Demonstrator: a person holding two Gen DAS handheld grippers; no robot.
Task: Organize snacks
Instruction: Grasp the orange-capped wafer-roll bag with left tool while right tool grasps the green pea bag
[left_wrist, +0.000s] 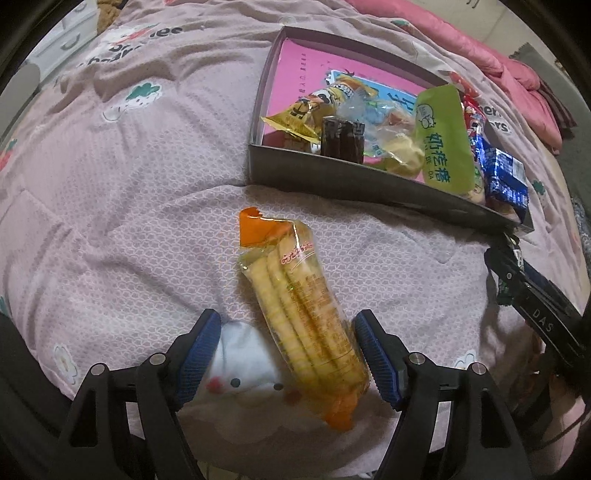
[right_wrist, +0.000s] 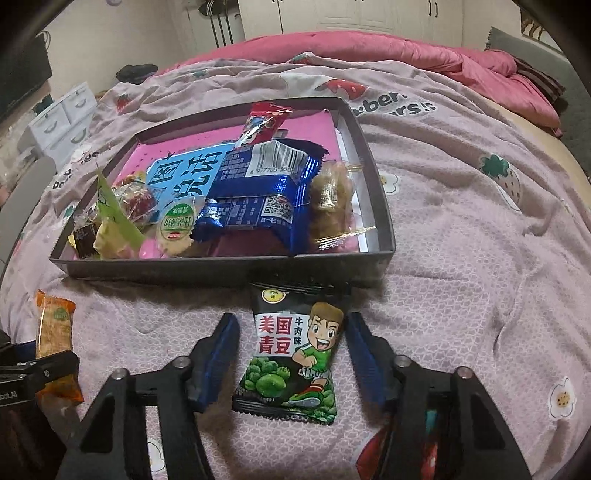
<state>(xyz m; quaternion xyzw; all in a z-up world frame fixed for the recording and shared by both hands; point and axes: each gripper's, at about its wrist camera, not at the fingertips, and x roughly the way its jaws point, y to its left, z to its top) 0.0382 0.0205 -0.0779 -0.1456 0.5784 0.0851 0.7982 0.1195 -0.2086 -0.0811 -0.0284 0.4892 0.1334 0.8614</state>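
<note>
Pink quilted blanket (right_wrist: 461, 258) over the whole bed, printed with strawberries, flowers and lettering, rumpled into soft folds. Brighter pink comforter (right_wrist: 369, 48) bunched beyond the box (right_wrist: 229, 264), toward the white wardrobe doors (right_wrist: 351, 14) along the far wall. White drawer unit (right_wrist: 61, 112) off past the box's left corner, at the bed's edge.

Dark shallow box on the blanket, pink inside, holding a heap of snacks: blue packets (right_wrist: 258, 184), a red wrapper (right_wrist: 260, 123), a light green pouch (left_wrist: 445, 136), a yellow wrapper (left_wrist: 291, 120), small sweets.

Just in front of the box's near wall, a black packet of green peas (right_wrist: 295, 350) flat on the blanket, between the blue pads of the right gripper (right_wrist: 291, 356). Jaws spread wide, a clear gap on each side, nothing gripped.

Further from the box and to its left, a clear packet of wafer rolls (left_wrist: 303, 317) with orange ends, lying at a slant on the blanket. Left gripper (left_wrist: 288, 354) straddling its lower half, jaws wide apart; right pad just beside the wrapper, touching or not cannot be told; left pad well clear. Nothing held.
</note>
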